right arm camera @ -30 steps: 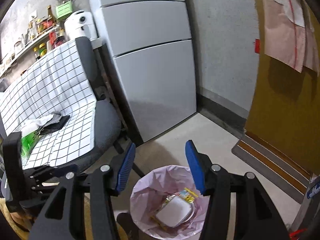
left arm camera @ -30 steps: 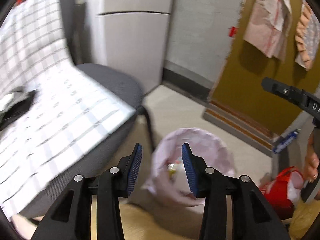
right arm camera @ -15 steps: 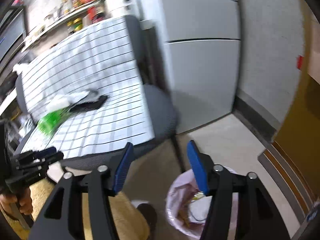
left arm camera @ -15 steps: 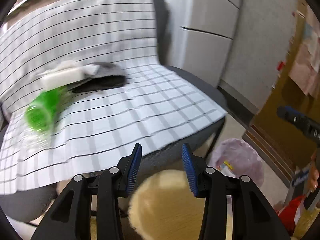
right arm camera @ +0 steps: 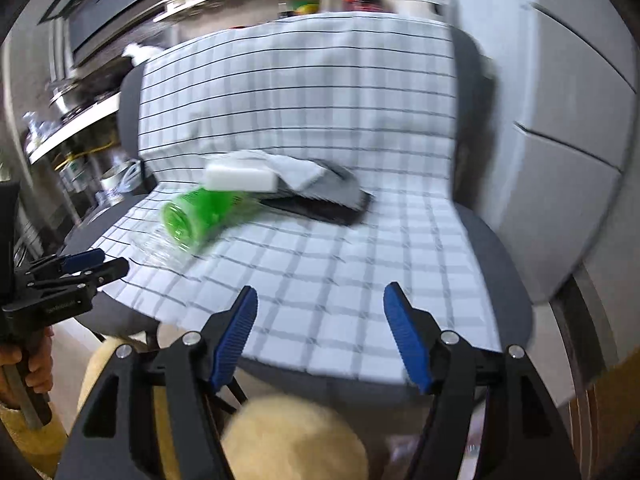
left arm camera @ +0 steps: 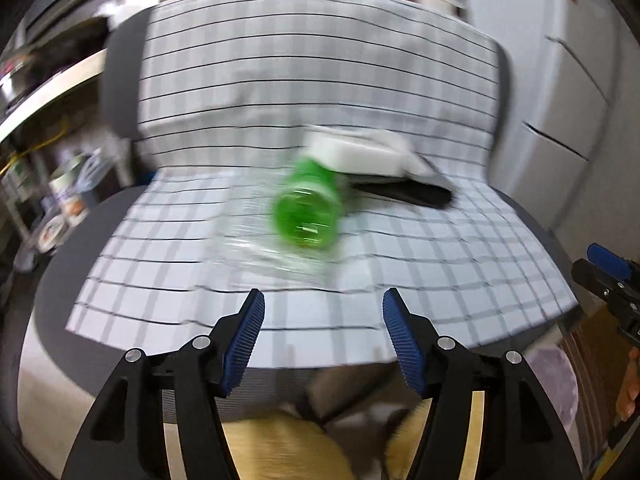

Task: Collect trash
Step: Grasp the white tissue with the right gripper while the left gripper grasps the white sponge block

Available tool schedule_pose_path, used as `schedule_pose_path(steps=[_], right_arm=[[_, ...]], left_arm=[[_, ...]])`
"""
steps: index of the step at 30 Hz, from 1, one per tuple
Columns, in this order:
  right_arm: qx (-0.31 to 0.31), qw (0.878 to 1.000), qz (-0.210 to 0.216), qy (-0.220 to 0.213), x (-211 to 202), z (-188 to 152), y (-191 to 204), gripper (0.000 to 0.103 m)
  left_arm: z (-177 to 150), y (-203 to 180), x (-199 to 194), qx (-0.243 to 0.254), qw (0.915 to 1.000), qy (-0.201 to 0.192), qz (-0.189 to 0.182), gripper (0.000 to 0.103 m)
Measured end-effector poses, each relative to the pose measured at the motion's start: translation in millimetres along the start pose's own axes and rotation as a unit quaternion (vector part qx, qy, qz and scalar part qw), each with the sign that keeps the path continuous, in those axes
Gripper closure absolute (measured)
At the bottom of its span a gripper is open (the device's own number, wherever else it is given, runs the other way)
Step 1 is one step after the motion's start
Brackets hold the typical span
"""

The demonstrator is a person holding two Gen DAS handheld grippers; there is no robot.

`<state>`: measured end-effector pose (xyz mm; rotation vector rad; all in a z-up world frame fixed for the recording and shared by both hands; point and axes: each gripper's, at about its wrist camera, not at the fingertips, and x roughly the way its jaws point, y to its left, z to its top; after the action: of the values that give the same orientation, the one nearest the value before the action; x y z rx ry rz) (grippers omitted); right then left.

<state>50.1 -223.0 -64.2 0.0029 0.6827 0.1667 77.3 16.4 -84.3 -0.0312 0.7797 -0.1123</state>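
Observation:
A green plastic bottle point(left arm camera: 308, 210) lies on its side on the checked cloth point(left arm camera: 400, 264) over a grey chair, its base toward me. It also shows in the right wrist view point(right arm camera: 200, 216). A clear plastic wrapper point(left arm camera: 272, 248) lies in front of it. Behind it lie a white foam block point(left arm camera: 356, 154), a white crumpled cloth or paper point(right arm camera: 296, 170) and a flat black item point(left arm camera: 404, 194). My left gripper point(left arm camera: 323, 334) is open and empty, in front of the seat edge. My right gripper point(right arm camera: 322, 332) is open and empty over the seat's front.
A white fridge point(right arm camera: 568, 120) stands right of the chair. Shelves with jars and kitchenware point(right arm camera: 96, 92) run behind and to the left. The pink-lined trash bin's rim point(left arm camera: 560, 376) shows low at the right. The other gripper point(right arm camera: 60, 280) is at the left edge.
Both grippers swung left, away from the pink-lined bin and toward the chair. The bottle and other items now sit in the middle of both views, closer than before. Both jaws stand wider apart.

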Motion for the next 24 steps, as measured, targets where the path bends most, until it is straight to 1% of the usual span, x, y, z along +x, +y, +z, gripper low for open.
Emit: schedule_pose_path(steps=[3, 5, 7, 10, 12, 14, 17, 19, 22, 24], right_arm=[[-0.019, 1.0, 0.011, 0.004, 23, 24, 17, 0.038], [-0.029, 0.999, 0.022, 0.006, 37, 39, 27, 0.038], [-0.039, 0.999, 0.024, 0.006, 52, 54, 34, 0.038], [-0.056, 0.998, 0.026, 0.008, 79, 75, 44, 0.038], [-0.058, 0.998, 0.027, 0.014, 98, 89, 48, 0.04], [-0.059, 0.998, 0.033, 0.017, 111, 98, 49, 0.047], [-0.063, 0.997, 0.035, 0.022, 130, 108, 50, 0.055], [-0.072, 0.996, 0.036, 0.029, 142, 113, 51, 0.06], [-0.094, 0.994, 0.035, 0.04, 161, 120, 57, 0.069], [-0.105, 0.993, 0.029, 0.044, 171, 125, 59, 0.07]], left_arm=[[8, 25, 0, -0.03, 0.9992, -0.002, 0.026, 0.041], [11, 38, 2, -0.043, 0.9984, -0.002, 0.037, 0.041], [18, 49, 7, -0.053, 0.9975, 0.0, 0.046, 0.041], [27, 56, 12, -0.057, 0.997, 0.003, 0.053, 0.041], [36, 55, 17, -0.05, 0.9974, 0.006, 0.051, 0.041], [44, 52, 23, -0.039, 0.998, 0.006, 0.048, 0.041], [59, 48, 32, -0.032, 0.9985, 0.005, 0.043, 0.041], [64, 47, 36, -0.03, 0.9987, 0.003, 0.042, 0.041], [69, 44, 42, -0.028, 0.9988, 0.004, 0.039, 0.041], [70, 44, 46, -0.028, 0.9989, 0.007, 0.037, 0.041]])
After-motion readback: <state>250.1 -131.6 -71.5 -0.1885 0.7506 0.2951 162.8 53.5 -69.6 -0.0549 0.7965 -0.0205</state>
